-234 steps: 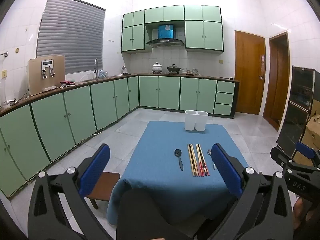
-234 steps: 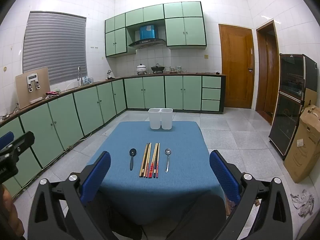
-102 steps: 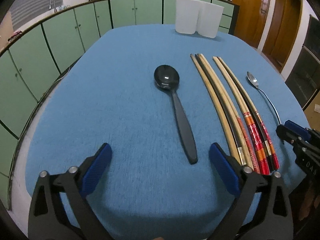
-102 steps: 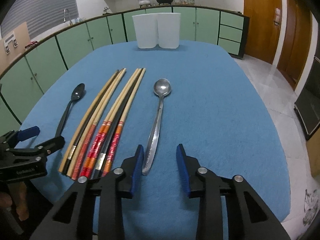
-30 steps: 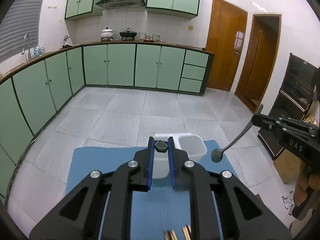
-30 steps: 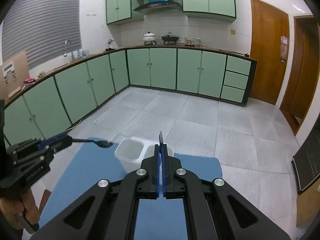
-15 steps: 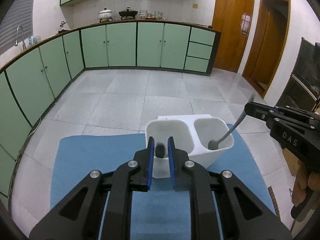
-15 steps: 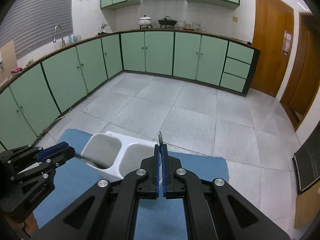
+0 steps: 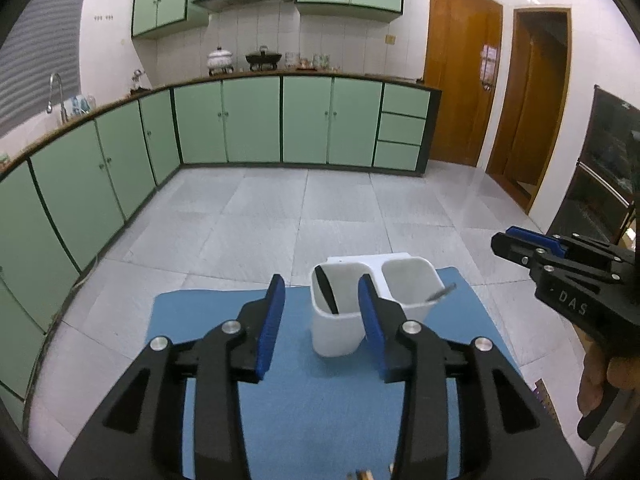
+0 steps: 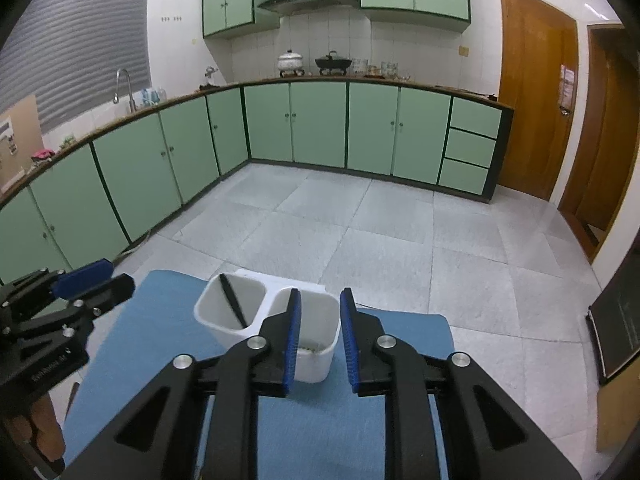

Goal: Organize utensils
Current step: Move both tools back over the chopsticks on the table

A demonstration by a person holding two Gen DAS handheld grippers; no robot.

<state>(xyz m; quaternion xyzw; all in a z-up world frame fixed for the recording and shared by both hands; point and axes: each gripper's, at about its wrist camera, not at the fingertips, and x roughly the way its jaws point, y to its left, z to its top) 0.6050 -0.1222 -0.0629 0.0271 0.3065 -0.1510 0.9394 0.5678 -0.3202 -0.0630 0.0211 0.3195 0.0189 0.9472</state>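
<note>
Fingers (image 9: 276, 304) spread, empty, above holder (image 9: 340, 336) rim

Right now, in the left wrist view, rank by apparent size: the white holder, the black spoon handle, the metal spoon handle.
1. white holder, by far.
2. black spoon handle.
3. metal spoon handle: only its tip clears the rim, so true length is unsure.

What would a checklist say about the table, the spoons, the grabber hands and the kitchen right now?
Surface: blue tablecloth on the table.
Job's things: white two-cup holder; black spoon leaning in its left cup, metal spoon in its right cup; chopstick tips at the near edge.
Clutter: nothing seen.
Grippers: left gripper open, empty; right gripper open, empty.
Cables: nothing seen.
Surroundings: green cabinets, pots on the counter, wooden doors.
</note>
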